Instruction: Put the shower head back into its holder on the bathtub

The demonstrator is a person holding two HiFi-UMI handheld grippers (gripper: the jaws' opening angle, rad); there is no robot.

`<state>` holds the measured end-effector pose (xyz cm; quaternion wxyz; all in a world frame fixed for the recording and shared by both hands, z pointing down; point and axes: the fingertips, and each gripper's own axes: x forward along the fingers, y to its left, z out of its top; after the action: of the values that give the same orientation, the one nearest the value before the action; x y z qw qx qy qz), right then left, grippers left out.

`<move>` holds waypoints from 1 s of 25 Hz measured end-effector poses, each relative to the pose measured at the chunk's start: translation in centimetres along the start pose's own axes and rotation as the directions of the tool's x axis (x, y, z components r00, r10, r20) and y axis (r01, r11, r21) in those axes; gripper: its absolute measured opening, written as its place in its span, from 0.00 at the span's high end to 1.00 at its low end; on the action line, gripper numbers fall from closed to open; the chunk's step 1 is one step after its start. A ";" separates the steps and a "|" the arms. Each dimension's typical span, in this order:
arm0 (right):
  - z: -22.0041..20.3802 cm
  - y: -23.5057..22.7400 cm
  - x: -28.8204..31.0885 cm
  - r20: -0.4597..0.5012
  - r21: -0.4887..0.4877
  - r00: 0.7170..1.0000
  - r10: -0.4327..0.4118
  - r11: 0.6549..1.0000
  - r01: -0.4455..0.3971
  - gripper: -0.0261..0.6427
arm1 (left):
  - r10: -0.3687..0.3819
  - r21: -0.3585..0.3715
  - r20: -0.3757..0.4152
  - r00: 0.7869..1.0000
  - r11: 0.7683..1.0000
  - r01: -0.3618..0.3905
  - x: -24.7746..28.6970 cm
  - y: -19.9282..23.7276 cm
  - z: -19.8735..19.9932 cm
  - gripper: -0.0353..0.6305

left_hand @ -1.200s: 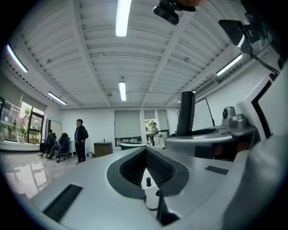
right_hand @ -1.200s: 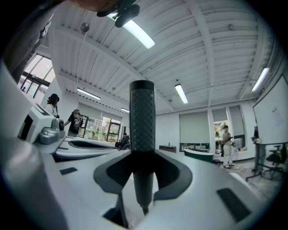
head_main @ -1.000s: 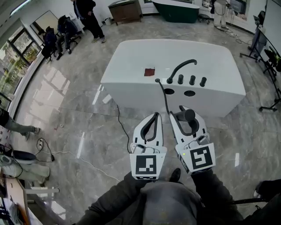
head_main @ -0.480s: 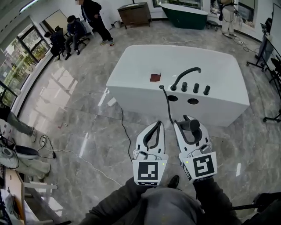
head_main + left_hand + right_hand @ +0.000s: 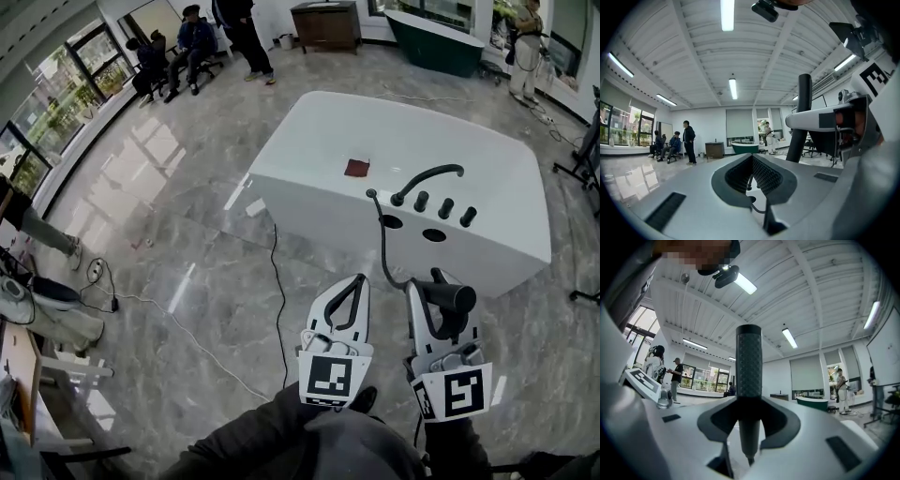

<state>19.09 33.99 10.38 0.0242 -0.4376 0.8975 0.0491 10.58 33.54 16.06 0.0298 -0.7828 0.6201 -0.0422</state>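
Firmly, right gripper (image 5: 433, 287) clasps shower head (image 5: 450, 297).

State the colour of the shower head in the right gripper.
The shower head is black, finely textured; clearest in the right gripper view.

White bathtub (image 5: 450, 131); black shower head (image 5: 448, 296), cross-hatched texture; dark red patch (image 5: 356, 168); grey marbled floor (image 5: 187, 253).

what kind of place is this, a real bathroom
Likely a showroom or test hall, not a home bathroom: a white bathtub stands alone on a wide stone floor, and a green tub stands farther back.
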 end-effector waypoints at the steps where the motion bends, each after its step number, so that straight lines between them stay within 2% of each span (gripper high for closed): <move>1: -0.1 -0.1 0.5 0.000 -0.003 1.000 -0.006 1.000 0.006 0.76 | -0.007 -0.005 -0.002 1.000 1.000 0.007 0.7 0.5 -0.4 0.94; 8: -2.4 0.0 6.5 -0.059 -0.003 0.998 0.004 1.000 -0.004 0.76 | -0.006 -0.039 -0.010 1.000 0.999 0.005 5.8 5.5 -2.3 0.94; 20: -1.1 -1.2 12.4 -0.063 -0.027 0.998 0.001 1.000 -0.002 0.76 | -0.050 -0.067 -0.004 0.999 0.996 0.050 10.9 8.1 -2.2 0.94; 25: -1.8 -0.8 14.5 -0.087 -0.033 0.996 -0.014 0.999 0.011 0.76 | -0.065 -0.073 0.009 0.998 0.995 0.065 11.9 10.1 -2.1 0.94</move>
<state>10.82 21.91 10.90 -0.0219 -0.4452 0.8941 0.0442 3.27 19.63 17.47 0.0019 -0.8033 0.5953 -0.0178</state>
